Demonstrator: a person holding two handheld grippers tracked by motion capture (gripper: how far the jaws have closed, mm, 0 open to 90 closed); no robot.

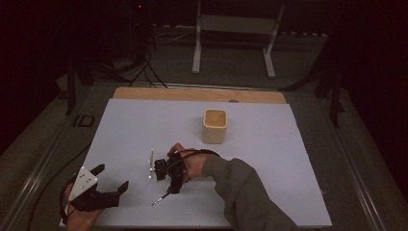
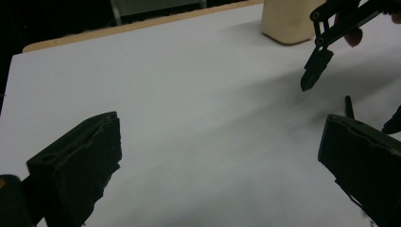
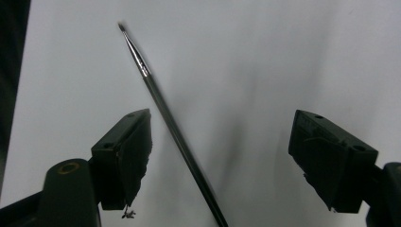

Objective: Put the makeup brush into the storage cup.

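Jaws of both grippers, left (image 1: 111, 179) and right (image 3: 220, 146), are standing wide, gripping nothing; one thin dark brush (image 3: 165, 116) is lying between the right pair, one squarish wooden cup (image 1: 214, 125) at one o'clock.

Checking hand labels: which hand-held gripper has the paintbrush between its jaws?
The right hand-held gripper, open over the paintbrush; the left hand-held gripper sits apart, jaws empty.

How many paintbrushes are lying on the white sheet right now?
1. The paintbrush lies flat on the near part of the white sheet, between the open fingers of the right gripper, untouched.
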